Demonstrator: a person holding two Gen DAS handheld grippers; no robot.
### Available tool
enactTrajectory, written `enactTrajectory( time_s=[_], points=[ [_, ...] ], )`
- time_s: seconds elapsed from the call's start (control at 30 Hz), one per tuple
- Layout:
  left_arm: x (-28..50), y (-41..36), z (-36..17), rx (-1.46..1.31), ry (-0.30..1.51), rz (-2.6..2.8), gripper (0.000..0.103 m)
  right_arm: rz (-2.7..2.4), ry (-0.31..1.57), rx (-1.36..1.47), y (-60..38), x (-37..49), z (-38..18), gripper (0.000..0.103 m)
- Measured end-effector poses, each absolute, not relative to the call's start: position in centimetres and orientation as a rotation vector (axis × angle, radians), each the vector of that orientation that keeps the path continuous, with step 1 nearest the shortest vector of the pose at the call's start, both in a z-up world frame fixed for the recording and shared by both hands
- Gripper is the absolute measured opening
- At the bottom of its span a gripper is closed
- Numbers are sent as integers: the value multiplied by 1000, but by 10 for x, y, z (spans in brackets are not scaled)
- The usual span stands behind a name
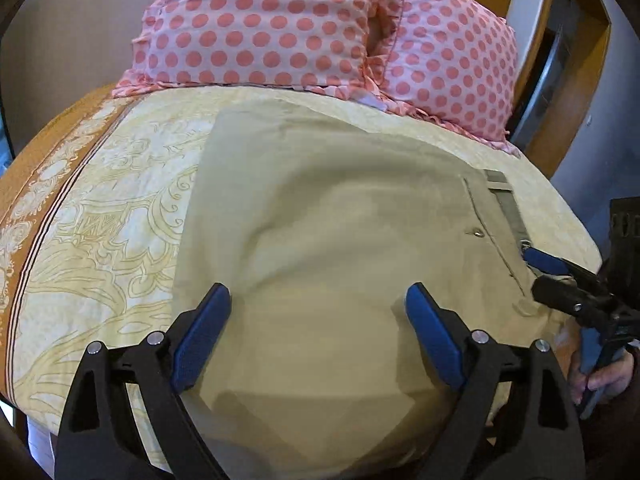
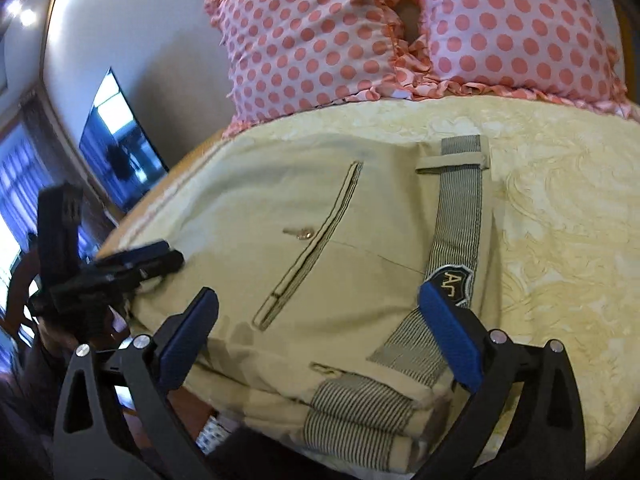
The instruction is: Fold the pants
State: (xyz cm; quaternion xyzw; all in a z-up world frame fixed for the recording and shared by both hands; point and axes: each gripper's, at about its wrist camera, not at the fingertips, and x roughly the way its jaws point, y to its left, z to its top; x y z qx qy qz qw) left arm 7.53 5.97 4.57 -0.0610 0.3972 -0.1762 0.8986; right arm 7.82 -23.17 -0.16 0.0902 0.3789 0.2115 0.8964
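1. Khaki pants (image 1: 328,240) lay folded flat on a yellow patterned bedsheet (image 1: 120,208), filling the centre of the left wrist view.
2. Left gripper (image 1: 319,300) hovered over the pants at 6 o'clock, jaws spread wide, blue pads (image 1: 202,332) apart, nothing between them.
3. Right gripper (image 2: 319,300) was also spread wide and empty, over the waist end of the pants (image 2: 320,248).
4. Striped waistband (image 2: 460,220) with a dark badge (image 2: 454,280) ran from 12 to 5 o'clock in the right wrist view; the right pad (image 2: 450,336) sat just beside the badge.
5. Welt pocket (image 2: 316,240) with button lay left of the waistband.
6. Two pink polka-dot pillows (image 1: 260,24) sat at 12 o'clock, touching the sheet's far end.
7. Right gripper (image 1: 538,272) showed at 3 o'clock in the left view, at the pants' waist edge.
8. TV screen (image 2: 120,148) hung at 9 o'clock in the right view.
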Motion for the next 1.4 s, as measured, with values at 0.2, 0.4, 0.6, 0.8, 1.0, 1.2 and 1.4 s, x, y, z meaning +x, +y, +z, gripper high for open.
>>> enactTrajectory(
  time_s=[0.2,0.4,0.6,0.8,1.0,1.2,1.4],
  points=[
    [120,117,80,-324,804,-420,91,371,752,312,-285,120,30,98],
    [191,144,47,-408,954,-457,80,342,922,440,-316,179,-7,72],
    [210,131,30,-382,1009,-539,81,391,922,431,-313,178,-11,56],
    [222,130,29,-431,1007,-584,76,406,906,451,-315,188,-15,19],
    [235,138,17,-540,1038,-613,21,479,890,546,-325,190,-22,23],
    [228,130,28,-478,1001,-593,11,542,915,669,-331,196,-26,12],
    [249,112,59,-419,902,-593,6,566,851,652,-341,223,3,12]
  ],
)
